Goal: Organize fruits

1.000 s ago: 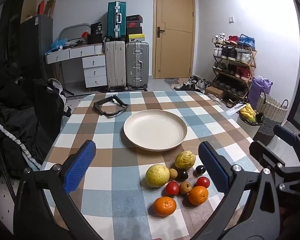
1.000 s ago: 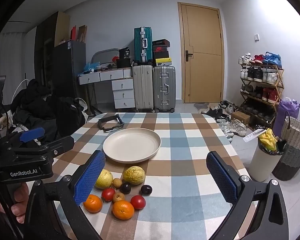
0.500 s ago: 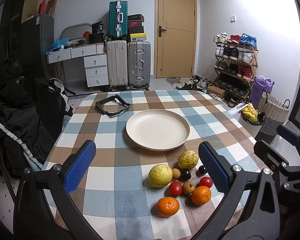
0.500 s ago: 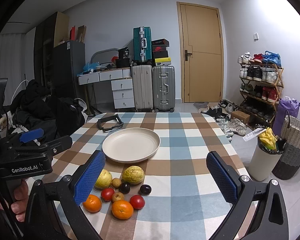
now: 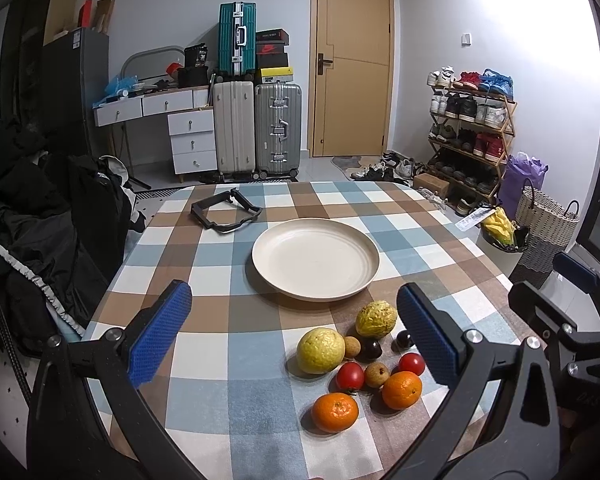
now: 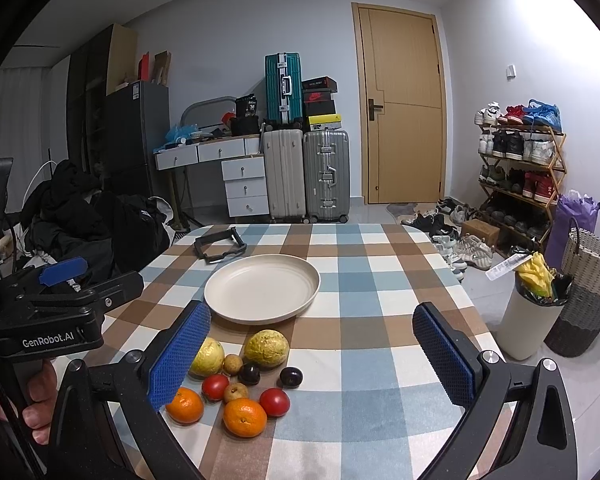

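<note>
A cream plate (image 5: pixel 315 265) (image 6: pixel 261 289) with nothing in it sits mid-table on the checked cloth. Just nearer lies a cluster of fruit: two yellow-green guavas (image 5: pixel 321 350) (image 5: pixel 376 319), two oranges (image 5: pixel 335 412) (image 5: pixel 402 390), two tomatoes (image 5: pixel 350 376) (image 5: pixel 411 363), dark plums (image 5: pixel 371 349) and small brown longans (image 5: pixel 377 375). The right wrist view shows the same cluster, orange (image 6: pixel 245 417) nearest. My left gripper (image 5: pixel 294 338) hovers open above the near table, left of the fruit. My right gripper (image 6: pixel 310 356) is open above the fruit, holding nothing.
A black folded strap-like frame (image 5: pixel 225 212) lies beyond the plate at the table's far left. Dark clothes are piled on a chair (image 5: pixel 40 216) to the left. A white bin (image 6: pixel 530 316) and woven basket (image 6: pixel 584 292) stand right of the table. Suitcases and a shoe rack line the back.
Both views have shifted slightly; the plate and fruit sit a little further right and lower in the left view. Both grippers stay open; no fruit has moved.
</note>
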